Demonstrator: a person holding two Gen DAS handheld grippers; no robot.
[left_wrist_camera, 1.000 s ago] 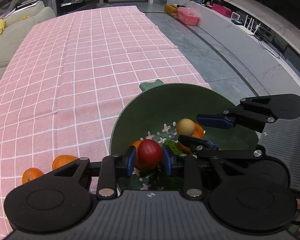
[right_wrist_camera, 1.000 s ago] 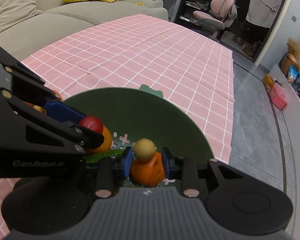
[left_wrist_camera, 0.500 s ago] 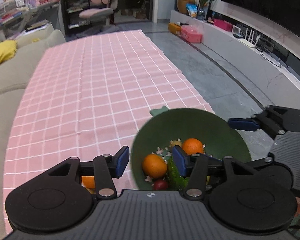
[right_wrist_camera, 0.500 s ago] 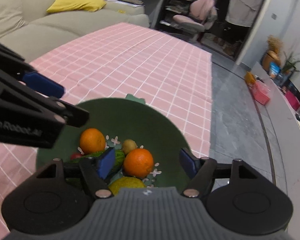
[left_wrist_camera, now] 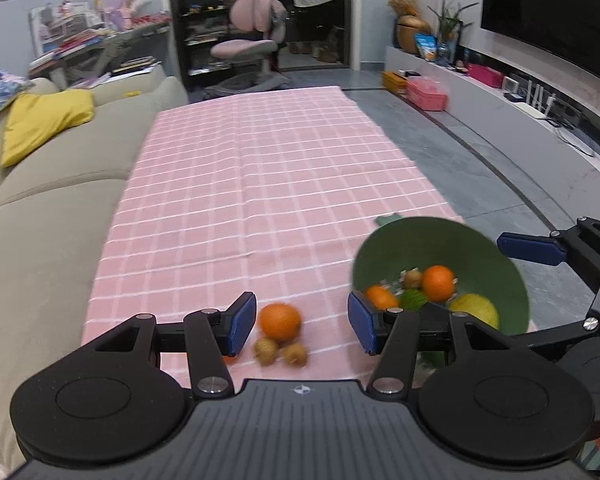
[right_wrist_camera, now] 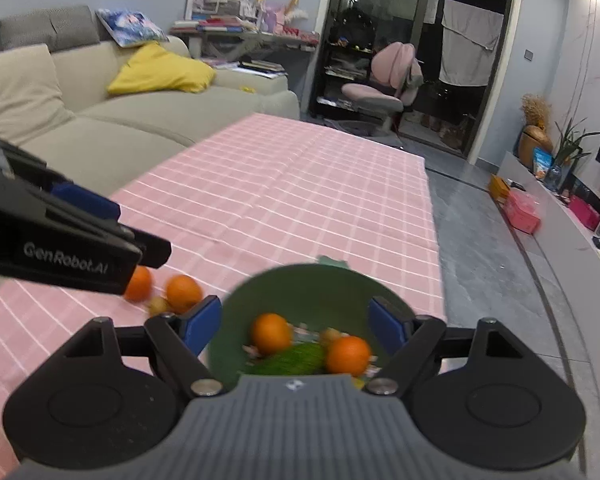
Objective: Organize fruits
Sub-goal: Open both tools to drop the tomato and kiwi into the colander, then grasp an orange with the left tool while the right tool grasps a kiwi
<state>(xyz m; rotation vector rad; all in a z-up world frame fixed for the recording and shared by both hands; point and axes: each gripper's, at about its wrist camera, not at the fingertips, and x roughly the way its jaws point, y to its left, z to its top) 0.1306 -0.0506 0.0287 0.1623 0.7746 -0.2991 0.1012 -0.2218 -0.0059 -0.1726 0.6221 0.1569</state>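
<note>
Both tools are released and empty. I'd drop the left tool (left_wrist_camera: 302, 328) straight over the loose orange (left_wrist_camera: 280, 321), clamp gently, then carry it to the bowl (left_wrist_camera: 476, 240).

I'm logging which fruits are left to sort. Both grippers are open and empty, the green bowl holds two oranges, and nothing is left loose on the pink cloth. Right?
Not quite: fruit is left on the pink cloth. The left wrist view shows an orange and two small brown fruits beside the green bowl. The rest stands.
</note>
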